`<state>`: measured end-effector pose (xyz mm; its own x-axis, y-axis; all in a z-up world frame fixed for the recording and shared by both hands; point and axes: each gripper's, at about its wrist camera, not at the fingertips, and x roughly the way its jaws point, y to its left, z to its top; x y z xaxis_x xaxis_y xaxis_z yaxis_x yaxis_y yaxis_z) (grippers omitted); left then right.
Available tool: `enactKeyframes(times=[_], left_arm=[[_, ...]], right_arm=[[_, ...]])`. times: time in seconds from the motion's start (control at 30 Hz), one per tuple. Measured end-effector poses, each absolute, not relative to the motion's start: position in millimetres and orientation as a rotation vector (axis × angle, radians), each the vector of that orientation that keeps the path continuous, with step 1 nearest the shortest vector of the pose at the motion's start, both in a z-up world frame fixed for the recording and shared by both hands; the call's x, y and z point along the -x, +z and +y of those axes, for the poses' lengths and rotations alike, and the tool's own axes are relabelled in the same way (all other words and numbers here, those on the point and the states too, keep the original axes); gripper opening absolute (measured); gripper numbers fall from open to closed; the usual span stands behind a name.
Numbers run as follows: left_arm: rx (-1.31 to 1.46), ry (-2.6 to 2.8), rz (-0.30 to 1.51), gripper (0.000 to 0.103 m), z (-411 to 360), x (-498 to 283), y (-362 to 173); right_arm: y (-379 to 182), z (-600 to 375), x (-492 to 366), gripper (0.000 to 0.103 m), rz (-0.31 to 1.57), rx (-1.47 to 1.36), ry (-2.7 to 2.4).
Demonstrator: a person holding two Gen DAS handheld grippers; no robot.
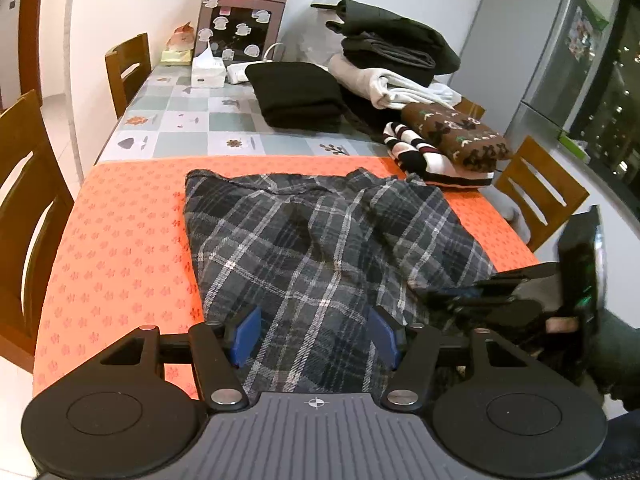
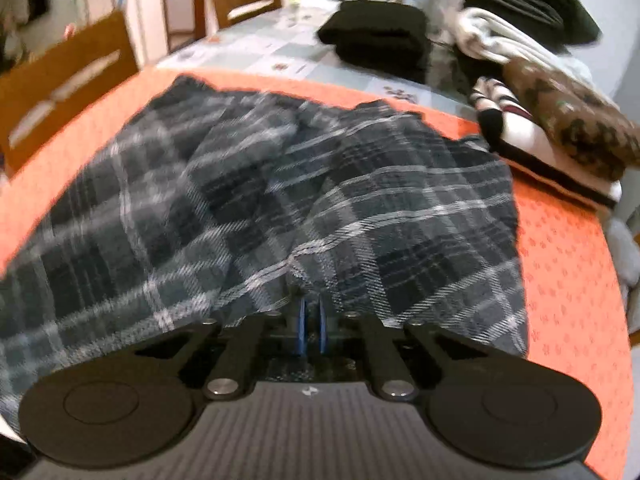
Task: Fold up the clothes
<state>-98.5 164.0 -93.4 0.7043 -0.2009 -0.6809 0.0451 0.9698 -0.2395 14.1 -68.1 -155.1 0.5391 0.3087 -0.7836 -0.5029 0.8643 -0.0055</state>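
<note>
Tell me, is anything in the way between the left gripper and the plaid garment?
Nothing visible. The left gripper hangs open directly over the plaid garment's near edge, and the right gripper is shut on its other side.

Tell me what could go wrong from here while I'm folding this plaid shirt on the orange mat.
1. The right hand-held gripper is pinching only a small bit of the plaid shirt at its near edge, so the fabric could slip out when lifted.
2. The left hand-held gripper is open around the hem, not gripping; a one-sided pull may skew the fold.
3. The striped folded garment sits close by and could be nudged.
</note>
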Motion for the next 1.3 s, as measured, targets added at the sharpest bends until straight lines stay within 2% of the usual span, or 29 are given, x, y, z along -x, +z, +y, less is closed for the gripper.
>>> enactKeyframes(times=[0.23, 0.5, 0.63, 0.73, 0.87, 0.93, 1.17, 1.23, 1.3], left_arm=[[0.228, -0.119, 0.778, 0.062, 138, 85, -92], [0.237, -0.111, 0.786, 0.062, 86, 65, -92], [0.225, -0.119, 0.797, 0.062, 55, 55, -92], [0.214, -0.118, 0.807, 0.062, 33, 50, -93], [0.216, -0.097, 0.823, 0.063, 15, 46, -95], [0.215, -0.080, 0.828, 0.063, 9, 46, -97], [0.226, -0.013, 0.842, 0.063, -5, 47, -105], [0.230, 0.001, 0.842, 0.063, -8, 49, -106], [0.233, 0.011, 0.838, 0.064, -12, 51, -107]], right_arm=[[-104, -143, -24, 0.007, 0.796, 0.092, 0.416], [-78, -268, -43, 0.007, 0.788, 0.007, 0.305], [-92, -341, -47, 0.006, 0.827, -0.041, 0.225], [-122, -386, -53, 0.006, 0.887, -0.078, 0.183], [-160, -422, -59, 0.004, 0.956, -0.063, 0.142], [-162, -435, -57, 0.004, 0.953, -0.064, 0.152], [-144, -421, -57, 0.011, 0.900, -0.015, 0.364], [-142, -410, -60, 0.017, 0.893, 0.016, 0.418], [-142, -395, -65, 0.034, 0.897, 0.052, 0.468]])
